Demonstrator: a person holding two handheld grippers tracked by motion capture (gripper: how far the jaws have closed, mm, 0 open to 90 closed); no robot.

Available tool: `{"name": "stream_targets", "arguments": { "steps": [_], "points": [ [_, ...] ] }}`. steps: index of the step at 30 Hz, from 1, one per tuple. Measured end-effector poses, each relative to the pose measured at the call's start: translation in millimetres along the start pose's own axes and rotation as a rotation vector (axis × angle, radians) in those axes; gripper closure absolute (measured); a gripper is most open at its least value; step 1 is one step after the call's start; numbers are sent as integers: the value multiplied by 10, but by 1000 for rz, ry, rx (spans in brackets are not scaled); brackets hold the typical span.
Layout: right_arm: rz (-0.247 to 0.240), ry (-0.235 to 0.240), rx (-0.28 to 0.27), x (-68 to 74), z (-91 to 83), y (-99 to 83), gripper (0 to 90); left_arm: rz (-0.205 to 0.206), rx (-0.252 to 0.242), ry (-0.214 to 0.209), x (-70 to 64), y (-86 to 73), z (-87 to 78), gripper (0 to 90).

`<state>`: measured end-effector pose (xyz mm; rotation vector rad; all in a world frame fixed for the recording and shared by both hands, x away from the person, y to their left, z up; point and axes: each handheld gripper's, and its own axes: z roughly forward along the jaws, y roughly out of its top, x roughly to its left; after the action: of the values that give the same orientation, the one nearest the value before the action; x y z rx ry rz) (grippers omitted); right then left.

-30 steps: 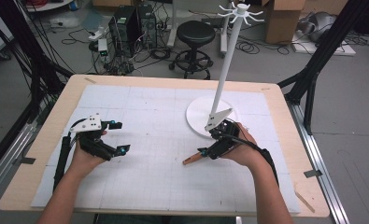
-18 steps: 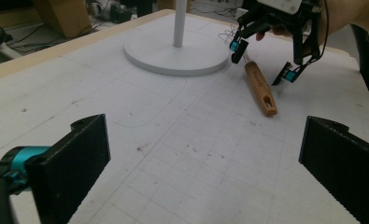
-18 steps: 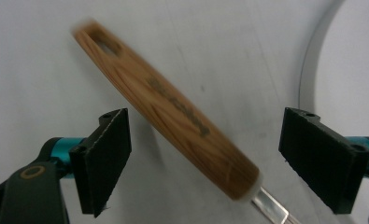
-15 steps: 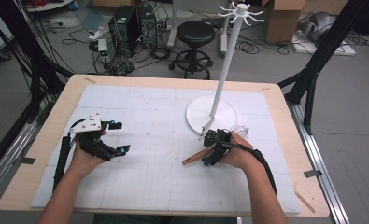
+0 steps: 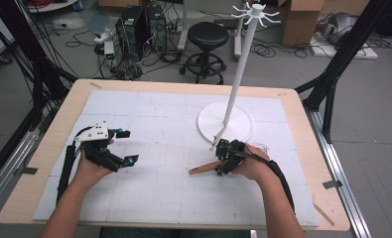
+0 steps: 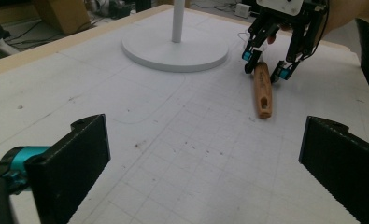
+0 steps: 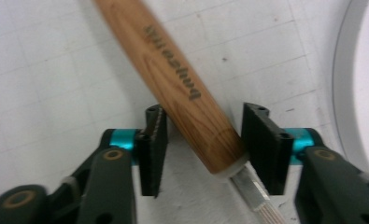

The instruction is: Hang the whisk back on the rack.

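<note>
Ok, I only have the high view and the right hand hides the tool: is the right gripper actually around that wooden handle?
Observer: Yes, the right gripper straddles the wooden handle near its metal end; one jaw touches, the other shows a small gap.
Operator: Is there a blade?
Observer: A flat metal shank leaves the handle between the jaws.
Operator: And the left gripper?
Observer: The left gripper is open wide above the mat, holding nothing.
</note>
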<state>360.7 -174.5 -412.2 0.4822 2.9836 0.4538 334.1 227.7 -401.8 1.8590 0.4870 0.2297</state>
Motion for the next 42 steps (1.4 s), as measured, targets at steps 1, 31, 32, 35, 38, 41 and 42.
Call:
{"name": "stream_targets", "arguments": {
  "steps": [1, 31, 32, 35, 38, 41, 42],
  "points": [
    [1, -3, 10, 20, -10, 5, 579, -3, -6, 1, -4, 3, 3, 25],
    [30, -74, -319, 122, -669, -100, 706, -5, -33, 9, 16, 27, -55, 25],
    [43, -79, -371, 113, -757, -137, 706, -7, -35, 10, 15, 27, -59, 25],
    [57, -95, -428, 100, -856, -197, 707, -4, -33, 10, 6, 33, -66, 25],
    [74, -108, -471, 95, -931, -256, 707, 3, -36, 10, 5, 44, -71, 25],
    [84, -112, -503, 91, -975, -285, 708, 4, -39, 9, 8, 50, -78, 25],
    [91, -109, -539, 82, -1014, -307, 707, 0, -43, 9, 8, 51, -80, 25]
  ]
}}
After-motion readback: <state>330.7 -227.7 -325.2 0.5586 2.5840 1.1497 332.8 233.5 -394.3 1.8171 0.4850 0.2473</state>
